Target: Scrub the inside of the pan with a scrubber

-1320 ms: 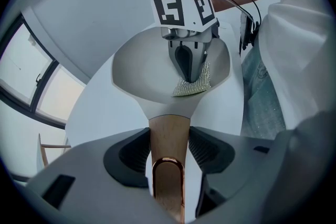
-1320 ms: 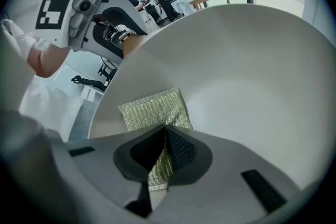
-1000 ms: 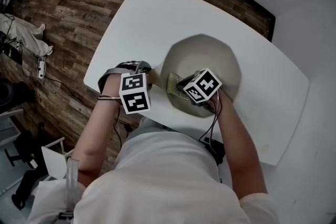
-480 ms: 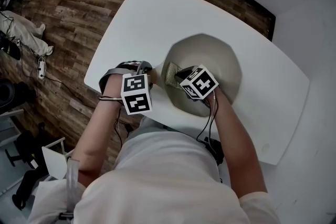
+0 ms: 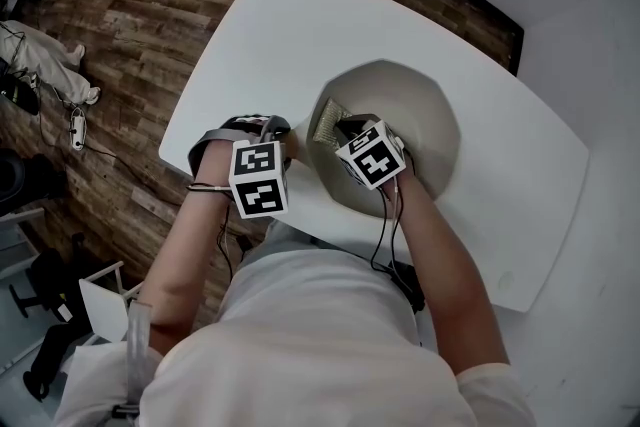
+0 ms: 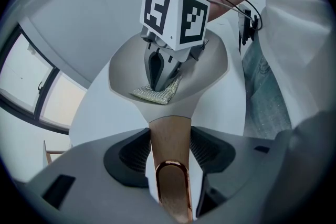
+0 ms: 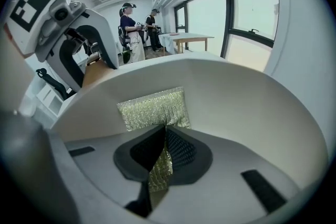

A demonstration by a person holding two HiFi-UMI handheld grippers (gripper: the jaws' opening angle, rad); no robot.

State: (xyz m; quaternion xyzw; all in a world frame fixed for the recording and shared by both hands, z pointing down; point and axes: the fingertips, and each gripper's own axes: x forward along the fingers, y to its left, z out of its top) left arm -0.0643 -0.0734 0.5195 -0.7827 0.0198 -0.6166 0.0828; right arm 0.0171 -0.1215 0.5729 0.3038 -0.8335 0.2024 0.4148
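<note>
A pale grey pan sits on the white table. Its wooden handle with a copper end runs between the jaws of my left gripper, which is shut on it at the pan's left side. My right gripper is shut on a glittery olive scrubber, whose free end lies flat against the pan's inner wall near the handle side. From the head view the scrubber shows at the pan's left inner rim, just ahead of the right gripper.
The table's near edge runs under my arms, with wooden floor to the left. A cable trails from the right gripper. Two people stand by a far table in the right gripper view.
My right gripper has slid the scrubber up and leftwards along the pan's inner wall, from the near side towards the handle side. The left gripper and handle have held still.
</note>
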